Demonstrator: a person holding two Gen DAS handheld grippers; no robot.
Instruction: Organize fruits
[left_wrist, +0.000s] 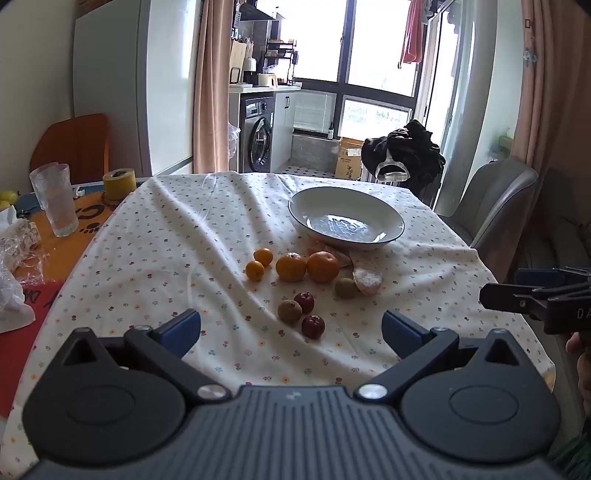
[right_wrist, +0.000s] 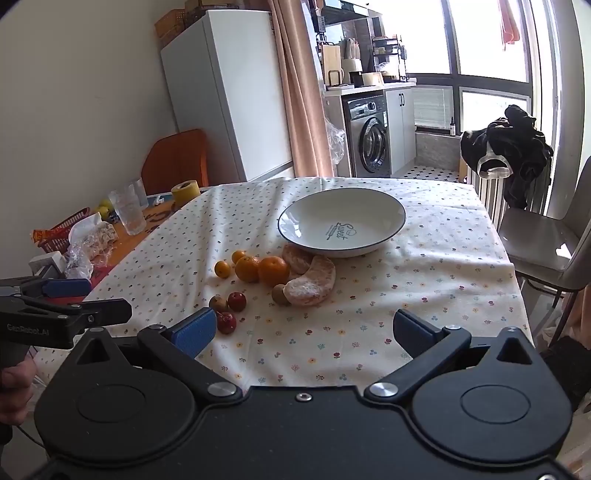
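Where lettering can be read, we find "Sweet" printed in dark script inside the bowl (right_wrist: 341, 221), and "GenRobot.AI" in pale letters on the side of the left gripper (left_wrist: 291, 326) as it shows in the right wrist view; in the left wrist view the side of the right gripper (right_wrist: 304, 332) shows only "DA" before the frame cuts it off.

We hold both grippers spread wide, blue pads far apart, with nothing between them and touching nothing; each hangs above the near part of the worktop (right_wrist: 443, 266), which is covered by a flowered cloth (left_wrist: 166, 258).

The fruit lies loose on the cloth between us and the bowl. Two small oranges (left_wrist: 259, 264) sit left of two large oranges (left_wrist: 307, 266), which touch each other. Right of these lie pomelo segments (right_wrist: 310, 278), the farthest just beside the bowl's near rim. A kiwi (left_wrist: 345, 288) rests against the nearest segment. Closer to us are two red fruits (left_wrist: 308, 314) and a brown fruit (left_wrist: 290, 312), bunched together. The bowl holds no fruit.

The cloth is bare in front of the right gripper and along the right edge, where a grey chair (right_wrist: 543, 243) stands near. On the left the cloth ends and clutter begins: glasses (left_wrist: 55, 199), a yellow roll (left_wrist: 118, 182) and crumpled plastic (left_wrist: 14, 254).
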